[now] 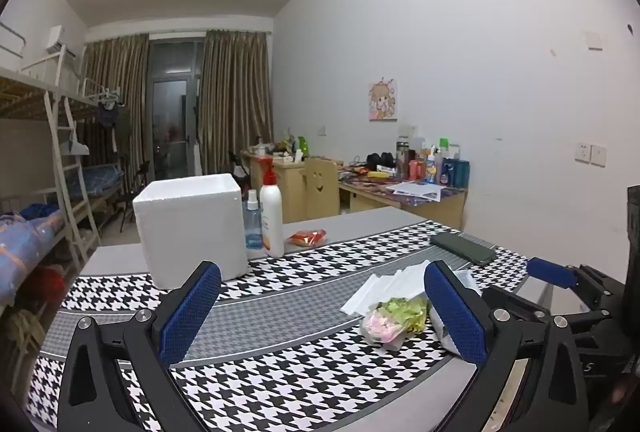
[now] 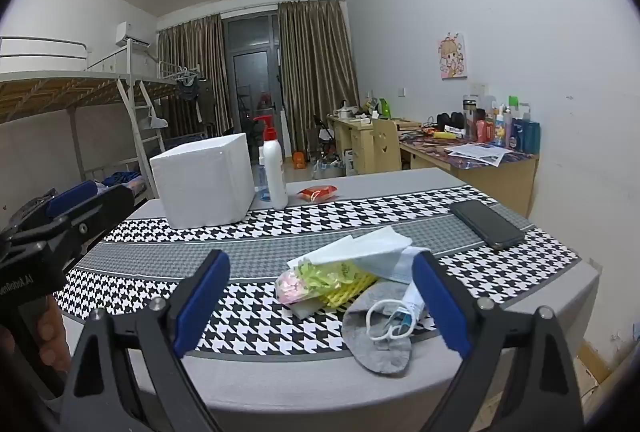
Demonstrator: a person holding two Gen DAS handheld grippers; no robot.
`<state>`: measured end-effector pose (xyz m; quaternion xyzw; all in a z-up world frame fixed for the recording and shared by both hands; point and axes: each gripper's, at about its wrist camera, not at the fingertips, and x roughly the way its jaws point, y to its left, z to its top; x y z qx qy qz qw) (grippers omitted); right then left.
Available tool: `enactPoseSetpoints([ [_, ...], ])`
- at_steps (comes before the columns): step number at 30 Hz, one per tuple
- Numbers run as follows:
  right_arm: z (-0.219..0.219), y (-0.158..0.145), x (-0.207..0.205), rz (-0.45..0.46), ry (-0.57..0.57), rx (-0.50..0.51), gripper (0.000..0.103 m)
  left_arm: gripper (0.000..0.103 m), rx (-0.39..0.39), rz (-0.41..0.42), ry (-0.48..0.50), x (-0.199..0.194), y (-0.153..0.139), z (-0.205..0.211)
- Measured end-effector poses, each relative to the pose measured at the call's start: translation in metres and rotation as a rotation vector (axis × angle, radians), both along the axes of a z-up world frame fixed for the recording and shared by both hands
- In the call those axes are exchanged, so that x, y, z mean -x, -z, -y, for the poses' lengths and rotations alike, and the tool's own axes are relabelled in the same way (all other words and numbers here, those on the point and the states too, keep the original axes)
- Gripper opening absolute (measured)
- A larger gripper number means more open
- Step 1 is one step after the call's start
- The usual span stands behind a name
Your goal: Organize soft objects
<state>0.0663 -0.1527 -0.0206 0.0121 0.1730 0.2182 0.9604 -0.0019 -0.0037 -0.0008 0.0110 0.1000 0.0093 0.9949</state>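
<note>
A pile of soft things lies on the houndstooth cloth (image 2: 280, 228): a pink and green bundle (image 2: 312, 278), a yellow mesh piece (image 2: 352, 290), white tissues (image 2: 360, 246), a face mask (image 2: 394, 264) and a grey sock (image 2: 378, 336) with white loops on it. The bundle also shows in the left wrist view (image 1: 394, 318) beside the tissues (image 1: 394, 282). A white foam box (image 1: 192, 228) stands at the back left, also in the right wrist view (image 2: 206, 180). My left gripper (image 1: 322, 312) is open and empty, left of the pile. My right gripper (image 2: 320, 304) is open and empty, just before the pile.
A white pump bottle (image 2: 276, 172) and a small blue spray bottle (image 1: 253, 222) stand right of the box. A red packet (image 2: 318, 193) lies behind them. A dark phone (image 2: 486, 224) lies at the right. A wall and cluttered desk (image 2: 472, 152) are to the right.
</note>
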Motion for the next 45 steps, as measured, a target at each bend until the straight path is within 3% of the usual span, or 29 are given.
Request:
enactPoseSetpoints([
  [3,0.0,0.0,0.001,0.006,-0.003,0.003,0.095,0.102,0.056,-0.023,0.009,-0.005,0.001,-0.008],
  [45,0.001,-0.004,0.002,0.044,0.006,-0.007,0.095,0.102,0.063,-0.067,-0.011,-0.015,0.007,-0.008],
])
